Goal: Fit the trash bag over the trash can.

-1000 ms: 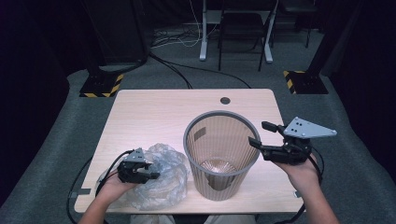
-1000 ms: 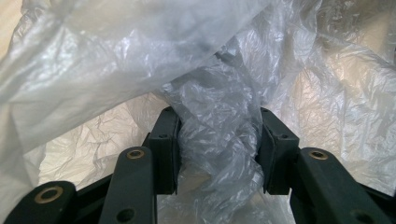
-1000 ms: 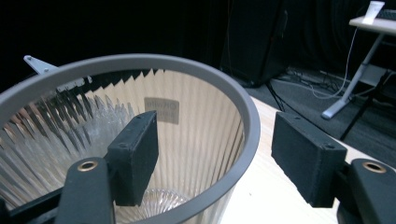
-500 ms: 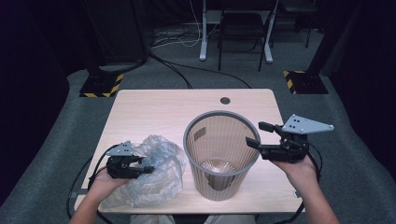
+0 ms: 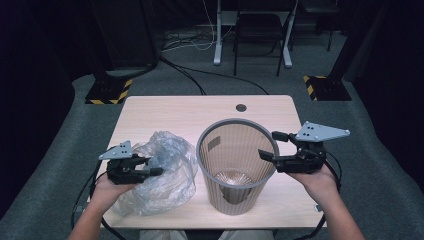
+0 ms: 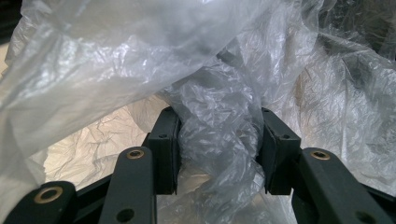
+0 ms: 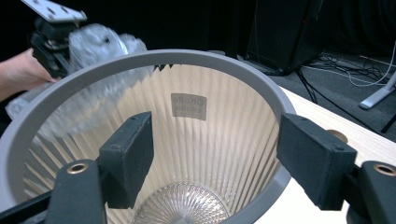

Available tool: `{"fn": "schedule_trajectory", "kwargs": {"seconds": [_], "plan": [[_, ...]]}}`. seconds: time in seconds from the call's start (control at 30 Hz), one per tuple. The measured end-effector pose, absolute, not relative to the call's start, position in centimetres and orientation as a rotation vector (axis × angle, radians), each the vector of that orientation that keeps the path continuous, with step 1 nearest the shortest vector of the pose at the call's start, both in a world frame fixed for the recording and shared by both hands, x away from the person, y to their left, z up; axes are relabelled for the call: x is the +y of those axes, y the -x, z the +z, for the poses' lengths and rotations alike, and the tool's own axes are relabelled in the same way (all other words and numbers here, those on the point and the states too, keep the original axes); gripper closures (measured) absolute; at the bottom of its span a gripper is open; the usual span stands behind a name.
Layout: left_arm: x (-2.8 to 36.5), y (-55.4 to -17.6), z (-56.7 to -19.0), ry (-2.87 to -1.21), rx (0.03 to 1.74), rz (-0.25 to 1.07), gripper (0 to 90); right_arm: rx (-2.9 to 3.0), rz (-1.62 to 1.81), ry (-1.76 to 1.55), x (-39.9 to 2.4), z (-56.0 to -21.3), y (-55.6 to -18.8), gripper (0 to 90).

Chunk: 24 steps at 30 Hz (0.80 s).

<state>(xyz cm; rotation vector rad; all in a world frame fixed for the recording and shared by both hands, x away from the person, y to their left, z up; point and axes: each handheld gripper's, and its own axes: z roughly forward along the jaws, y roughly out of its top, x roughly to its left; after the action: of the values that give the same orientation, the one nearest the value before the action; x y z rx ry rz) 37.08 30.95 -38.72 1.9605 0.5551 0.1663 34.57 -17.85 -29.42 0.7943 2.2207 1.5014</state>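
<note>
Now the left gripper (image 5: 150, 167) has lifted up off the table (image 5: 170, 107), and the clear plastic bag (image 5: 167, 172) has come up with it. One second ago the bag lay flat and low by the near edge; now it is pulled taller and puffier. In the left gripper view its jaws are squeezed on a bunched fold of the bag (image 6: 219, 135), so the bag is held tight. I think this means the bag is being picked up so it can go into the wastebasket (image 5: 237, 167).

The right gripper (image 5: 272, 147) has hardly moved. Its jaws stand wide, one on each side of the wastebasket's rim (image 7: 154, 58), and they hold nothing.

The bag is on the left part of the table, just beside the wastebasket. It is a crumpled lump, a bit longer from near to far, and I cannot tell where its mouth is. The wastebasket stands upright with its open mouth pointing up.
</note>
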Motion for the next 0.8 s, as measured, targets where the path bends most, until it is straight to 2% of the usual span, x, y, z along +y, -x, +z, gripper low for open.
{"fn": "schedule_trajectory", "kwargs": {"seconds": [0.17, 0.27, 0.57, 0.7, 0.8], "plan": [[30.7, -37.1, -37.3, -1.923, 0.554, 0.173, 55.5, 2.237, 1.507, -0.797, -17.7, -29.4, -34.7, 26.3], [30.6, -37.1, -36.8, -1.929, 0.549, 0.182, 55.5, 2.242, 1.506, -0.796, -17.6, -29.4, -34.7, 21.6], [30.5, -36.9, -33.9, -1.912, 0.518, 0.211, 55.4, 2.287, 1.524, -0.794, -17.7, -29.4, -34.8, 16.2], [30.4, -36.9, -32.7, -1.907, 0.507, 0.227, 55.4, 2.293, 1.502, -0.772, -17.6, -29.4, -34.6, 16.7], [30.3, -36.9, -31.7, -1.897, 0.494, 0.231, 55.4, 2.289, 1.486, -0.771, -17.7, -29.3, -34.6, 22.1]]}}
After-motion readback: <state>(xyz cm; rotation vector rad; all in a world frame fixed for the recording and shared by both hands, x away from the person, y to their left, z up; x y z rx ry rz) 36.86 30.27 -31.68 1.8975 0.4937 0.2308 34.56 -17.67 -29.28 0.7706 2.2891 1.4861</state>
